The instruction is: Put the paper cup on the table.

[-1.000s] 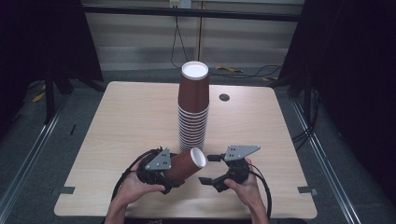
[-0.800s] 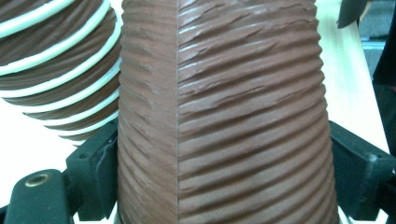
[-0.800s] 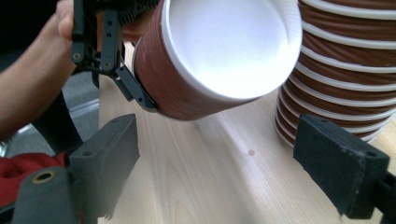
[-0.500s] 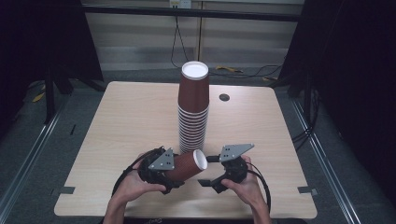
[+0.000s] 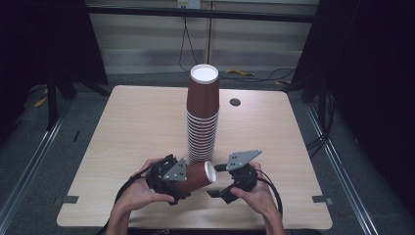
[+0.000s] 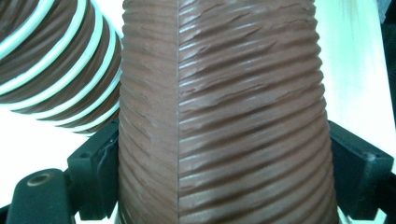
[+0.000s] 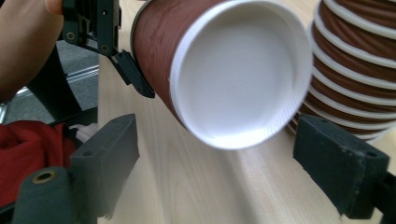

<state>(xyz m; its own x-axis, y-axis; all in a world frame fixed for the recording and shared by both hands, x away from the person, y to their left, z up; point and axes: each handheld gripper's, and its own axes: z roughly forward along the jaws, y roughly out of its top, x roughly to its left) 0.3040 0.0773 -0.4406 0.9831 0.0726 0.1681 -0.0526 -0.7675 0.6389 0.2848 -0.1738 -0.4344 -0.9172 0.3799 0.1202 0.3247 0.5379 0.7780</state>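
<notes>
A tall stack of brown ribbed paper cups stands upside down in the middle of the table. One loose brown cup lies sideways above the table's front edge, and my left gripper is shut on its ribbed wall. In the left gripper view the cup sits between both pads, with my left gripper pressing on each side. Its white end faces my right gripper, whose jaws stand wide open just short of it. In the high view my right gripper is just right of the cup.
The wooden table has a small dark round hole at the back right of the stack. The stack stands close behind the held cup. Red cloth lies at the person's side. Dark floor and cables surround the table.
The held cup has sunk a little and tipped from pointing up and right to nearly level. Both hands have barely shifted.
</notes>
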